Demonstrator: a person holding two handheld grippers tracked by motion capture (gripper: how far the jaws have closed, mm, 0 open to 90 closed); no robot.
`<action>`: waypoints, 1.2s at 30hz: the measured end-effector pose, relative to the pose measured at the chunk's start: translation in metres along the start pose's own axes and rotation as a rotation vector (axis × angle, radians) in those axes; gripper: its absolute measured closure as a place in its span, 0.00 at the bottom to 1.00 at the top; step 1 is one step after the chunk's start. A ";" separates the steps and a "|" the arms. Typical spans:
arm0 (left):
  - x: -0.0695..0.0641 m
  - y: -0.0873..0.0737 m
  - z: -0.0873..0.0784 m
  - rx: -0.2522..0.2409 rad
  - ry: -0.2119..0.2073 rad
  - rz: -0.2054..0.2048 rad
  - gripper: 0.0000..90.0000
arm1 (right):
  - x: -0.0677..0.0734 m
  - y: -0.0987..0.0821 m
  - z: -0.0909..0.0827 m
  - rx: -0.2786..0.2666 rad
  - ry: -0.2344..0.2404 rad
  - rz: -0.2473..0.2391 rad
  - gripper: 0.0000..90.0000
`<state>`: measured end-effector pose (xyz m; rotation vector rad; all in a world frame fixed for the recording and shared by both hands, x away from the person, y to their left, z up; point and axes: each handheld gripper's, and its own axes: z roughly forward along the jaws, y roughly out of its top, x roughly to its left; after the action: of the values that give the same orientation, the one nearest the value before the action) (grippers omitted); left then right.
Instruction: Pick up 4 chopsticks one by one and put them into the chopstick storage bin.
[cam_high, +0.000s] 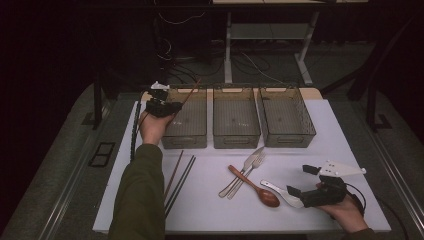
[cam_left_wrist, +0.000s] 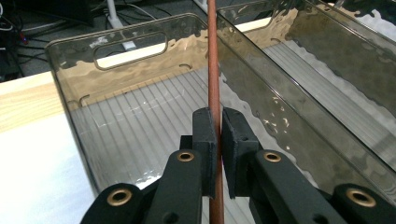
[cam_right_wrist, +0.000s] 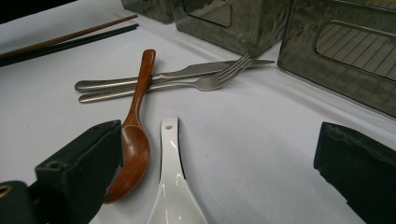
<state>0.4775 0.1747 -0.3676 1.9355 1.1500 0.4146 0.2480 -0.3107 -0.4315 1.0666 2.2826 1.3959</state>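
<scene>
Left tongs (cam_left_wrist: 218, 140) clamped, right tongs (cam_right_wrist: 219, 172) agape

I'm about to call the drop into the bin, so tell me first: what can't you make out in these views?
- Brown chopstick: both ends cut off by the frame in the left gripper view; too thin in the high view to place its tip.
- White spoon: bowl cut off by the bottom edge in the right gripper view; the right hand-held gripper covers part of it in the high view.
</scene>
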 end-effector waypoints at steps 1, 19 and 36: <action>0.000 0.000 0.002 0.004 0.001 0.000 0.93 | 0.000 0.000 0.000 0.001 0.000 0.001 0.02; -0.004 -0.006 0.015 0.073 0.035 0.013 0.81 | 0.000 0.000 -0.001 0.000 0.002 -0.001 0.01; -0.017 -0.009 -0.005 0.055 -0.029 0.024 0.56 | 0.000 -0.001 -0.001 0.002 0.000 -0.002 0.02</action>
<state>0.4600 0.1653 -0.3694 1.9986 1.1309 0.3703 0.2475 -0.3116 -0.4317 1.0647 2.2848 1.3937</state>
